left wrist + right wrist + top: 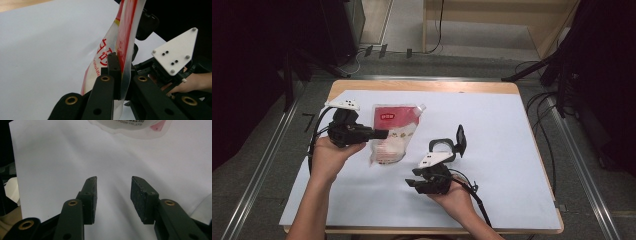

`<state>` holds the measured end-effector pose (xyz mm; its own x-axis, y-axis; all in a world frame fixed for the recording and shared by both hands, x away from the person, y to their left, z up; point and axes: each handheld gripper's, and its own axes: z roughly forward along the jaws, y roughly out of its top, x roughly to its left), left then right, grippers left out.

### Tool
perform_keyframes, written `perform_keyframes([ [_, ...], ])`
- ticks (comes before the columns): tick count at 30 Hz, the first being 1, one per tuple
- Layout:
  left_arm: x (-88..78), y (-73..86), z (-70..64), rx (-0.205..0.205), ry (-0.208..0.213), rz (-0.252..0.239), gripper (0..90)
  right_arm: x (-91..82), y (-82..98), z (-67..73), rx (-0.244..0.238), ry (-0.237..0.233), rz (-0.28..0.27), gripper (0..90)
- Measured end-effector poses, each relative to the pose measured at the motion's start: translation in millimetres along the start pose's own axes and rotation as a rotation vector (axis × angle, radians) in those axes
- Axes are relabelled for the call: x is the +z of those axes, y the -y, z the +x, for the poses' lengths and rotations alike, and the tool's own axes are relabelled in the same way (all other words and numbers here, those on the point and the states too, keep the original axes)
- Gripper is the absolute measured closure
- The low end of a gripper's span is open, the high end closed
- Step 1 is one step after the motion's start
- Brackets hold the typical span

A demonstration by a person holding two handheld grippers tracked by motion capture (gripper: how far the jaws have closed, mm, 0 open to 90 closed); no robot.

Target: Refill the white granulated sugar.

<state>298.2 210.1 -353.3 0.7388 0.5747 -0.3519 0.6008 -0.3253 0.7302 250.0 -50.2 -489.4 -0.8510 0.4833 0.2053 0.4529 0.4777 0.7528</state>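
Your left gripper [379,134] is clamped on the red-and-clear plastic spout pouch [392,132]; in the left gripper view both black jaws pinch the pouch's [125,42] thin edge, film pressed flat between them. The pouch sits on the white sheet covering the wooden table [492,125], toward that sheet's left half. Its white capped spout [421,107] is at the pouch's far right corner. The red label is on the pouch's far half, the clear white-filled part on its near half.

Your right gripper [447,145] sits to the right of the pouch and nearer you, not touching it. Its jaws stand apart with nothing between them; in the right gripper view the two pads [91,197] frame bare white sheet, and the pouch's clear rounded bottom edge [130,126] lies beyond the tips, well apart from them.

Your right hand and its grey three-cornered plate [176,51] appear behind the pouch in the left gripper view.
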Motion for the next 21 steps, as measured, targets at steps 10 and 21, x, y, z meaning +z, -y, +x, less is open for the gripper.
perform_keyframes([
  [10,5.2,4.4,-15.6,0.012,0.044,0.033,90.0,11.2,1.3,-1.1,0.015,0.017,-0.002,57.6],
  [21,9.5,2.4,-31.5,0.019,0.099,0.047,90.0,14.2,1.5,-3.2,0.012,0.054,-0.043,57.4],
])
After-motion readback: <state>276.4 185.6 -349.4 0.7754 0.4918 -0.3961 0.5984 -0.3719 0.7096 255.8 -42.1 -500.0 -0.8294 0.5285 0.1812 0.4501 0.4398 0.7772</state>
